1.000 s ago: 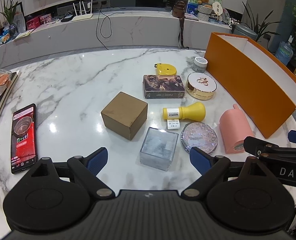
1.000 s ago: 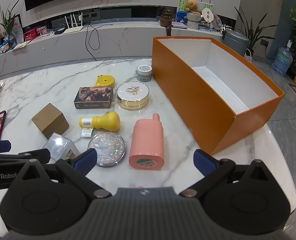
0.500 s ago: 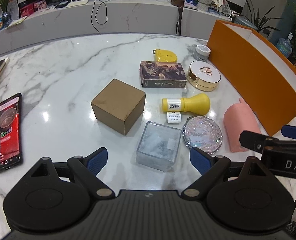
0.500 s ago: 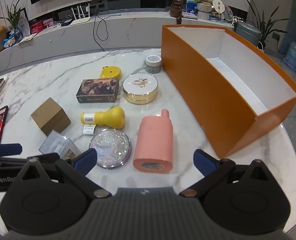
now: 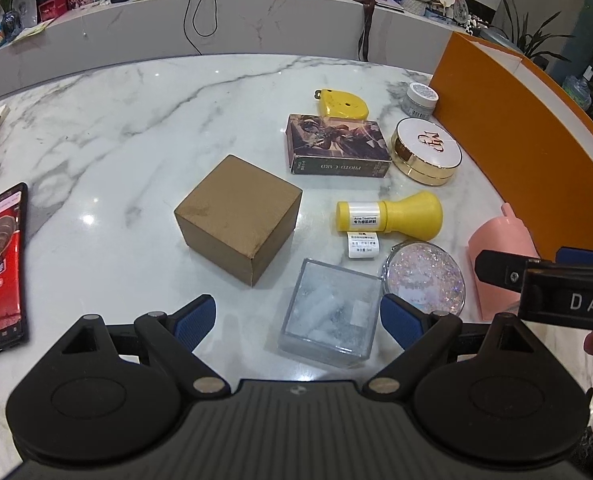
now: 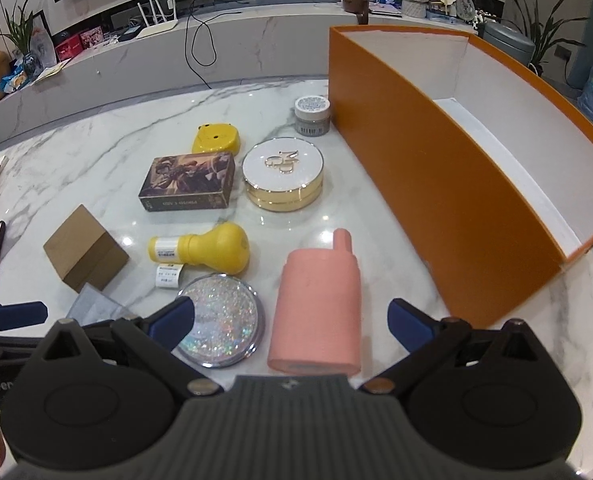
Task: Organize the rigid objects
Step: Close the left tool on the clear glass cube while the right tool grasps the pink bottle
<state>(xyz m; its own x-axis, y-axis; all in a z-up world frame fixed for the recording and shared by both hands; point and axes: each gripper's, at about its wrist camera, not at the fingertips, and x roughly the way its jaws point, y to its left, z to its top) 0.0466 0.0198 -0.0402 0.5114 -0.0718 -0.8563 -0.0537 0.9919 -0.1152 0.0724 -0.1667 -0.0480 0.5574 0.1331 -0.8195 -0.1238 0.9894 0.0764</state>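
With both the left gripper (image 5: 296, 314) and right gripper (image 6: 290, 316) spread wide and empty, I judge the rigid, light, smooth pink cylindrical plastic bottle (image 6: 316, 312), lying beside the open orange cardboard box (image 6: 448, 184), best pinched across its body

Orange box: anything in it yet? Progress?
Done: nothing. The visible inside of the orange box is bare. In hand: nothing, both sets of jaws are open; the right gripper frames the pink bottle, the left gripper the clear cube. Left: all the items, still on the marble table, including the brown box and gold compact.
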